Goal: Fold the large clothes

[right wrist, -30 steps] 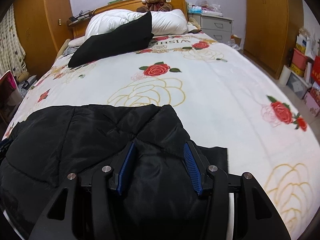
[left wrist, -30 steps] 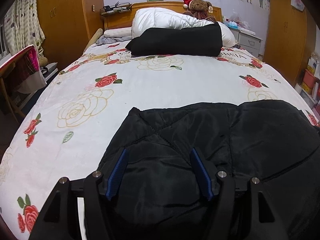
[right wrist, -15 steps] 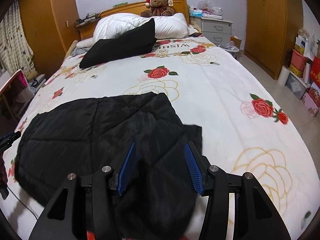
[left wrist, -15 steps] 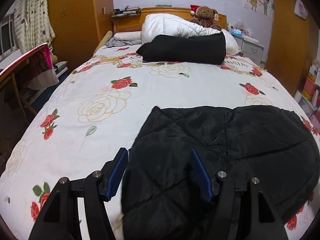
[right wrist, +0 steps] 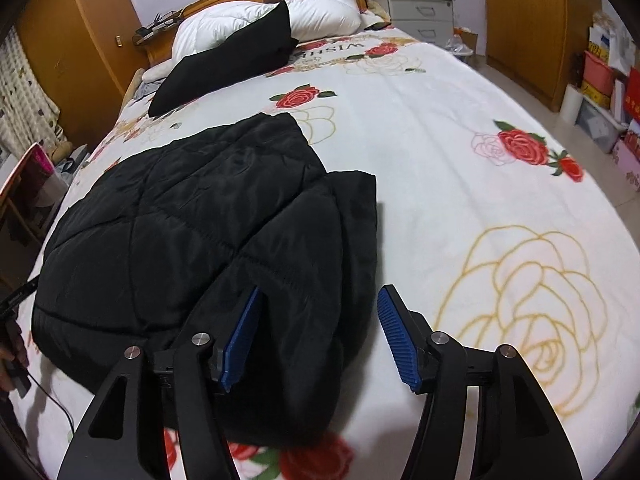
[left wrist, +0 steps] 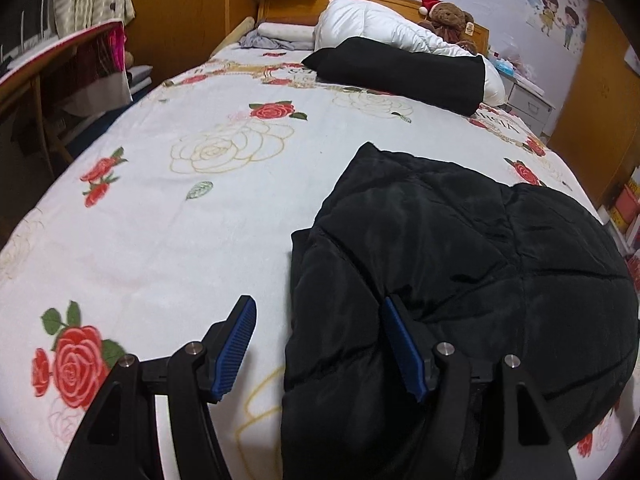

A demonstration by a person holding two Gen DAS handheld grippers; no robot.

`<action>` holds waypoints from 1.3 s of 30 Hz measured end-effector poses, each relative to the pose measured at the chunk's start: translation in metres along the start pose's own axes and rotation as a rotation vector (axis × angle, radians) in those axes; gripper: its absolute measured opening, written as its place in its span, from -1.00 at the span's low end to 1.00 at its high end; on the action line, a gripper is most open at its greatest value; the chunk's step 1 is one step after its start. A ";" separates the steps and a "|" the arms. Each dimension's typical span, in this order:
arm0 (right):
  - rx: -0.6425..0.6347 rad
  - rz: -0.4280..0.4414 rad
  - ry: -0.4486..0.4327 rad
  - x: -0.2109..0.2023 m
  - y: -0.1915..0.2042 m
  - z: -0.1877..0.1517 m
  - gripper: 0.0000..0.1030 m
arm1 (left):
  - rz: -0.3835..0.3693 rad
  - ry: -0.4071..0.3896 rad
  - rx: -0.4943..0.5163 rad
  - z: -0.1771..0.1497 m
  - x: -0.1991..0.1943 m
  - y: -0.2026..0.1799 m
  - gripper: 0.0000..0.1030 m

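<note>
A black padded jacket (left wrist: 460, 260) lies folded on the rose-print bed sheet (left wrist: 180, 240). My left gripper (left wrist: 320, 328) hovers open over the jacket's left edge; its right pad is above the cloth and its left pad above bare sheet. In the right wrist view the jacket (right wrist: 180, 220) spreads to the left, with a sleeve-like flap along its right side. My right gripper (right wrist: 320, 320) hangs over that flap's near end. Its jaws are opening, and the pads do not press on the cloth beneath them.
A black pillow (left wrist: 400, 72), a white duvet (left wrist: 372, 28) and a teddy bear (left wrist: 448, 16) lie at the headboard. A desk (left wrist: 48, 64) stands left of the bed. A nightstand (right wrist: 420, 12) and stacked boxes (right wrist: 600, 72) stand on the right. A hand (right wrist: 8, 360) shows at the left edge.
Both grippers have drawn back and apart from over the jacket: it slid right in the left view and left in the right view. The right jaws stand wider.
</note>
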State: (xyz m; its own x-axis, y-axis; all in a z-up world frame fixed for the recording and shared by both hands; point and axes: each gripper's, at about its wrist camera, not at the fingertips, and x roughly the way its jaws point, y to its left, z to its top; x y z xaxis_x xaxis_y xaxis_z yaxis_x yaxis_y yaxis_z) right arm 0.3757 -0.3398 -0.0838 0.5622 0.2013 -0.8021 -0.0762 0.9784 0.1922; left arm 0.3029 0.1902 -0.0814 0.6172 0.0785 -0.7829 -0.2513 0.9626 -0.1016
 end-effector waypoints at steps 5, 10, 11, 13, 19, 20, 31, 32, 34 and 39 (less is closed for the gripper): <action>0.042 0.044 0.028 0.023 -0.013 0.005 0.30 | -0.038 0.012 -0.027 0.004 0.016 0.004 0.42; 0.067 0.096 0.049 0.038 -0.020 0.008 0.31 | -0.101 0.038 -0.063 0.007 0.032 0.009 0.49; 0.070 0.104 0.053 0.042 -0.020 0.008 0.31 | -0.113 0.046 -0.069 0.007 0.035 0.010 0.50; 0.074 0.114 0.058 0.047 -0.020 0.010 0.32 | -0.136 0.062 -0.082 0.010 0.042 0.010 0.52; 0.121 0.164 0.077 0.063 -0.024 0.014 0.38 | -0.202 0.098 -0.142 0.014 0.062 0.015 0.66; 0.129 0.176 0.081 0.065 -0.025 0.014 0.38 | -0.220 0.109 -0.161 0.013 0.065 0.017 0.69; 0.134 0.264 0.095 0.064 -0.031 0.004 0.29 | -0.293 0.133 -0.163 0.001 0.068 0.017 0.67; 0.131 0.264 0.097 0.067 -0.030 0.006 0.29 | -0.289 0.134 -0.155 0.005 0.070 0.016 0.67; 0.126 0.266 0.099 0.072 -0.029 0.011 0.29 | -0.277 0.137 -0.132 0.011 0.074 0.009 0.67; 0.144 0.294 0.106 0.083 -0.031 0.017 0.30 | -0.270 0.139 -0.122 0.018 0.080 0.004 0.68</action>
State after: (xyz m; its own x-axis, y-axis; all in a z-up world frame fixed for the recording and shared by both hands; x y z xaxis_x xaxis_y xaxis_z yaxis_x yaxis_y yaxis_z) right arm 0.4387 -0.3542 -0.1466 0.4442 0.4851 -0.7532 -0.1010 0.8625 0.4959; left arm 0.3644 0.2051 -0.1338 0.5679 -0.2197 -0.7932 -0.1852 0.9049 -0.3832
